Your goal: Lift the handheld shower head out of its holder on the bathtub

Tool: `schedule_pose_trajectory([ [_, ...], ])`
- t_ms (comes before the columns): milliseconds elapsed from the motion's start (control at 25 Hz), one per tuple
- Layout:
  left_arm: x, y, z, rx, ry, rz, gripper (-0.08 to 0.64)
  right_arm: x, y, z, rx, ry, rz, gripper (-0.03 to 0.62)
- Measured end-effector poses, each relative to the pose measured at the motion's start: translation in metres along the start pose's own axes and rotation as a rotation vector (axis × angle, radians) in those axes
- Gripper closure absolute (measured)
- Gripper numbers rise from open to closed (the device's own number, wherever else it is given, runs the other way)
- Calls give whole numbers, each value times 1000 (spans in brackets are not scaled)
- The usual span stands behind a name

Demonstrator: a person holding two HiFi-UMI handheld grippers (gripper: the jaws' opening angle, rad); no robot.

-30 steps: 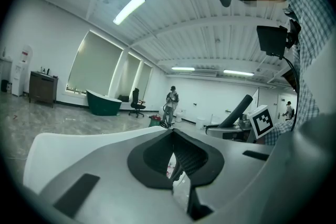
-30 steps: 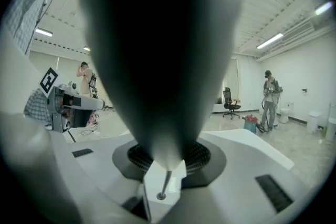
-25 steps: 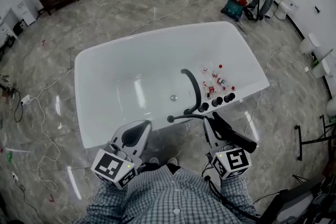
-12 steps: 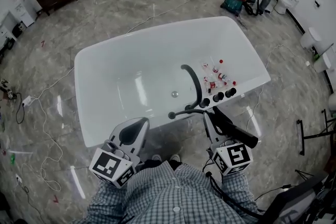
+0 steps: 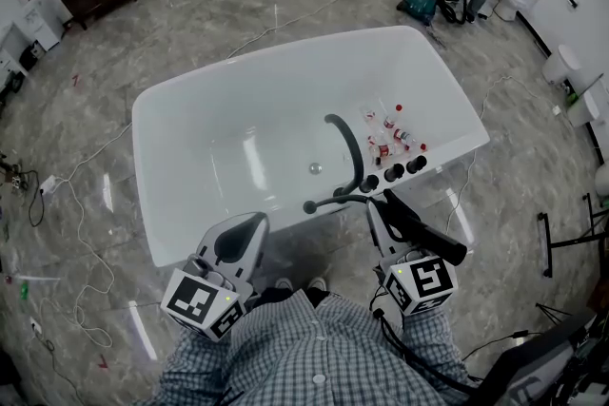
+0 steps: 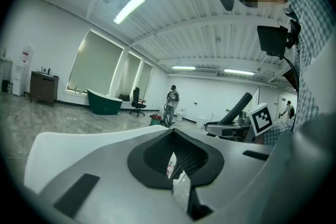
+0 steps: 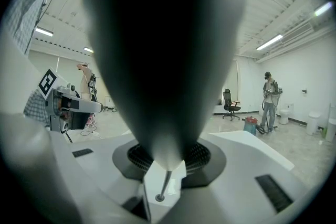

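The right gripper [image 5: 381, 212] is clamped on the long black stick-shaped handheld shower head [image 5: 433, 241], whose thick handle fills the space between its jaws in the right gripper view. The shower head's front end is at the near rim of the white freestanding bathtub [image 5: 143, 166], just beside the round black knobs [image 5: 393, 172] and the curved black spout [image 5: 348, 144]. Whether it sits in a holder cannot be made out. The left gripper [image 5: 249, 225] hovers short of the near rim, jaws together and empty.

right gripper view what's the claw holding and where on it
The right claw grips the dark shower head near its narrow end. The left claw holds nothing.
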State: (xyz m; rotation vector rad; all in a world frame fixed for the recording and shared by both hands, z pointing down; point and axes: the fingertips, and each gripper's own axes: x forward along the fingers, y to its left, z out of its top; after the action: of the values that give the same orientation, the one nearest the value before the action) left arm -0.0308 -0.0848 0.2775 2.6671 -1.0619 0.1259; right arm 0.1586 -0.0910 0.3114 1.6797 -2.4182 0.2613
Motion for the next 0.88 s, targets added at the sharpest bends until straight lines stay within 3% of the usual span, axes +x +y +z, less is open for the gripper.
schedule_pose_trajectory([
  [880, 0, -5, 2, 1, 0, -9, 554, -4, 3, 13, -34, -16, -6, 471],
])
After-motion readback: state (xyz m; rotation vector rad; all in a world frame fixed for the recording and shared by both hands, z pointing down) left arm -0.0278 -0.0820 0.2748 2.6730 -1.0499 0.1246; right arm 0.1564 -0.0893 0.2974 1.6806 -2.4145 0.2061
